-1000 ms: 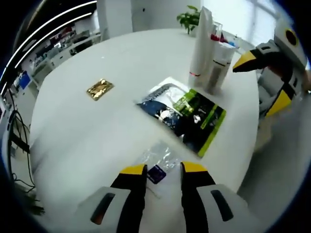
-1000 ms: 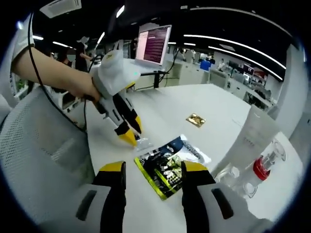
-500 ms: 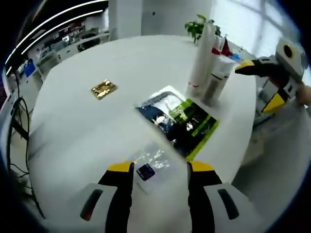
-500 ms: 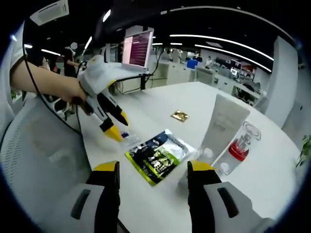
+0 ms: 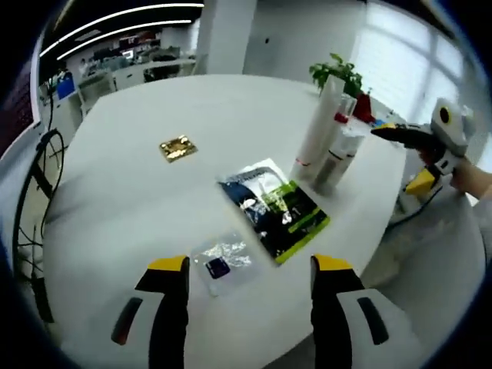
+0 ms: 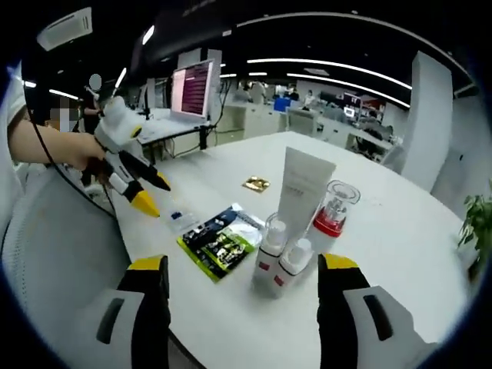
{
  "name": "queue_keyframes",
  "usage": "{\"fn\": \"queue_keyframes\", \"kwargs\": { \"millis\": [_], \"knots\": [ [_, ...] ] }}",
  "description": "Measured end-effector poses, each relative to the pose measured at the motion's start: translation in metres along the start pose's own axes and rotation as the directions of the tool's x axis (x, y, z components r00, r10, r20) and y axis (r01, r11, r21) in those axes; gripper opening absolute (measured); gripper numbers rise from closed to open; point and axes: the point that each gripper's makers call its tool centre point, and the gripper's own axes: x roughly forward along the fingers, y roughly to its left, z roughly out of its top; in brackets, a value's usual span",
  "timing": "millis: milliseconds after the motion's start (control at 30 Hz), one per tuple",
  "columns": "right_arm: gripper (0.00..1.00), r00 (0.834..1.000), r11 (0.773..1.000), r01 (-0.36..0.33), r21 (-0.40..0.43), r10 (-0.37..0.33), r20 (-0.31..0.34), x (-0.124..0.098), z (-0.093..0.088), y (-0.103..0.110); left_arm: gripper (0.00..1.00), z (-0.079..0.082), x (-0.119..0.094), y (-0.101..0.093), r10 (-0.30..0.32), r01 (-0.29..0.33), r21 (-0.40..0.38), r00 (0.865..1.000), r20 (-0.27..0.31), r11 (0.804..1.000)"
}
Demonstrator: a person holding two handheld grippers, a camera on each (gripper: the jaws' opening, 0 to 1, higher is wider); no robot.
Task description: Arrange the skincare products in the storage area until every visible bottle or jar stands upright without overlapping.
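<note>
- Just above centre in the right gripper view, your skincare cluster stands dead ahead of the right tongs (image 6: 242,269): a tall white tube (image 6: 301,187), a red-collared clear bottle (image 6: 332,211) and two small white bottles (image 6: 278,260), all upright, long axes vertical, packed close together.
- Your right tongs are the nearer pair, spread wide and holding nothing; the cluster sits between the lines of their jaws.
- In the left gripper view, the left tongs (image 5: 248,270) are also wide apart and empty, with a small clear sachet (image 5: 221,264) just ahead and the cluster well off at upper right.
- Lying flat on the white round desk (image 6: 400,231): a green-and-black packet (image 6: 217,240) and a gold packet (image 5: 177,147).
- Around you: an open office with a monitor (image 6: 192,81) and a potted plant (image 5: 338,74).
</note>
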Motion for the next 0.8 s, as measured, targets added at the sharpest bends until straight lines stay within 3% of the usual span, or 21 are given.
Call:
{"fn": "queue_keyframes", "kwargs": {
  "millis": [400, 567, 633, 800],
  "knots": [
    [0.87, 0.998, 0.992, 0.050, 0.116, -0.054, 0.030, -0.024, -0.004, -0.016, 0.68, -0.001, -0.036, 0.006, 0.054, -0.047, -0.091, 0.995, 0.078, 0.995],
    [0.88, 0.997, 0.984, 0.067, 0.164, -0.073, 0.030, -0.028, -0.004, -0.019, 0.73, -0.002, -0.049, 0.009, 0.074, -0.065, -0.089, 0.992, 0.107, 0.994],
    [0.89, 0.996, 0.983, 0.068, 0.171, -0.077, 0.042, -0.029, -0.001, -0.018, 0.80, 0.000, -0.053, 0.009, 0.079, -0.068, -0.089, 0.989, 0.125, 0.994],
    [0.95, 0.997, 0.984, 0.057, 0.168, -0.064, 0.038, -0.026, -0.004, -0.013, 0.88, -0.004, -0.055, 0.010, 0.077, -0.068, -0.077, 0.990, 0.117, 0.995]
  ]
}}
